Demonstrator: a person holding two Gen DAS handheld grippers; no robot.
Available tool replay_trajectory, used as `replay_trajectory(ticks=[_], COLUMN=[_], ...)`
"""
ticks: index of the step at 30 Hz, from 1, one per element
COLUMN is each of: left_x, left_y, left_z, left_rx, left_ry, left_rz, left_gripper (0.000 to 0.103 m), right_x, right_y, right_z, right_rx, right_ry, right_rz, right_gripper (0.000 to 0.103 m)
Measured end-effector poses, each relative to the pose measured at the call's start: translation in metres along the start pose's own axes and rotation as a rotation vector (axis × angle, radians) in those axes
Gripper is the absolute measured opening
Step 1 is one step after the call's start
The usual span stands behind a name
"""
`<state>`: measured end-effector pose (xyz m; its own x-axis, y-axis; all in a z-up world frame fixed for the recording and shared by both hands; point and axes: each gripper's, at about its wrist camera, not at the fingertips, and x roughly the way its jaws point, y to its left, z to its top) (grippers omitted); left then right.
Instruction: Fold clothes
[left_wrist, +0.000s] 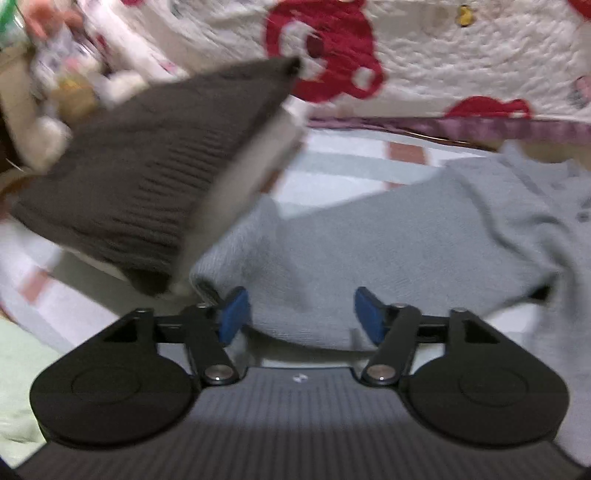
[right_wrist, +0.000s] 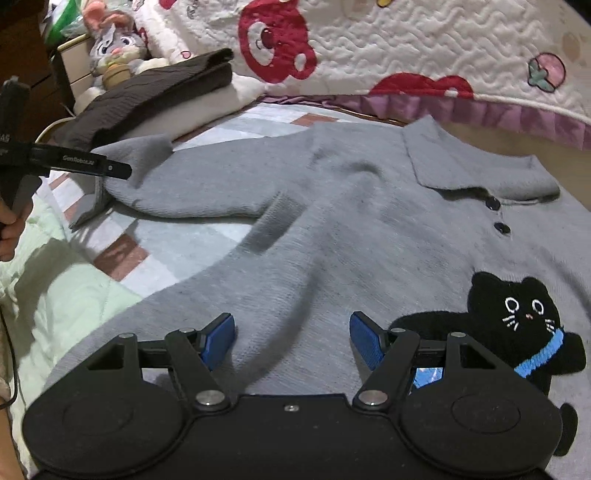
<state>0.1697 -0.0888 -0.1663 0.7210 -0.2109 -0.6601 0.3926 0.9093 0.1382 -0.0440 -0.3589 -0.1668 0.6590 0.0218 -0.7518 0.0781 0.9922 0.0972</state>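
Observation:
A grey knitted polo sweater (right_wrist: 332, 229) with a black cat patch (right_wrist: 517, 325) lies spread on the bed, collar at the far right. Its left sleeve (right_wrist: 177, 184) is folded across toward the body. My right gripper (right_wrist: 291, 338) is open just above the sweater's lower body, with nothing between its blue pads. My left gripper (left_wrist: 301, 314) is open over the grey sleeve (left_wrist: 332, 251), near its cuff; the view is blurred. It shows in the right wrist view (right_wrist: 110, 170) at the sleeve's end.
A folded dark brown knit (right_wrist: 147, 96) lies on a white pillow at the far left; it also shows in the left wrist view (left_wrist: 140, 177). A plush toy (right_wrist: 114, 44) sits behind it. A white quilt with red bears (right_wrist: 369, 44) lines the back. A pale green blanket (right_wrist: 55, 288) lies at left.

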Motion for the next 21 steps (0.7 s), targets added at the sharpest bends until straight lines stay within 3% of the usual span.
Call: replay_trajectory(ticks=[2,4,7,10,11,12,13,17,21], left_x=[0.006,0.018,0.038,0.047,0.049,0.050,0.050,0.030,-0.003], left_y=[-0.002,0.002,0.016,0.030,0.029,0.025,0.021,0.006,0.007], left_z=[0.000,0.000,-0.002,-0.006,-0.004,-0.001,0.003,0.024,0.072], left_rx=[0.018,0.002,-0.118,-0.257,-0.241,-0.193,-0.132,0.047,0.147], left_ry=[0.002,0.037,0.138,0.150,0.128,0.104,0.084,-0.060,-0.255], left_rz=[0.064,0.056,-0.015,-0.119,-0.112,-0.092,-0.063,-0.014,0.030], left_gripper=[0.083,0.083,0.083,0.076,0.072,0.052,0.016,0.013,0.013], right_x=[0.000,-0.001,-0.003,-0.003,-0.003,-0.002,-0.002,-0.003,-0.009], right_y=[-0.004,-0.007,-0.012,-0.014,-0.014,-0.014,-0.014,-0.013,-0.014], right_z=[0.000,0.001,0.000,-0.002,-0.003,-0.003,-0.004,-0.003,0.003], right_rx=[0.006,0.015,0.036,0.048,0.048,0.049,0.049,0.031,0.012], right_ry=[-0.005,-0.011,-0.016,-0.012,-0.012,-0.012,-0.012,-0.024,-0.030], right_rz=[-0.002,-0.009,-0.004,-0.002,-0.001,-0.001,0.000,0.000,0.019], right_gripper=[0.074,0.074,0.074,0.074,0.074,0.074,0.074,0.074,0.074])
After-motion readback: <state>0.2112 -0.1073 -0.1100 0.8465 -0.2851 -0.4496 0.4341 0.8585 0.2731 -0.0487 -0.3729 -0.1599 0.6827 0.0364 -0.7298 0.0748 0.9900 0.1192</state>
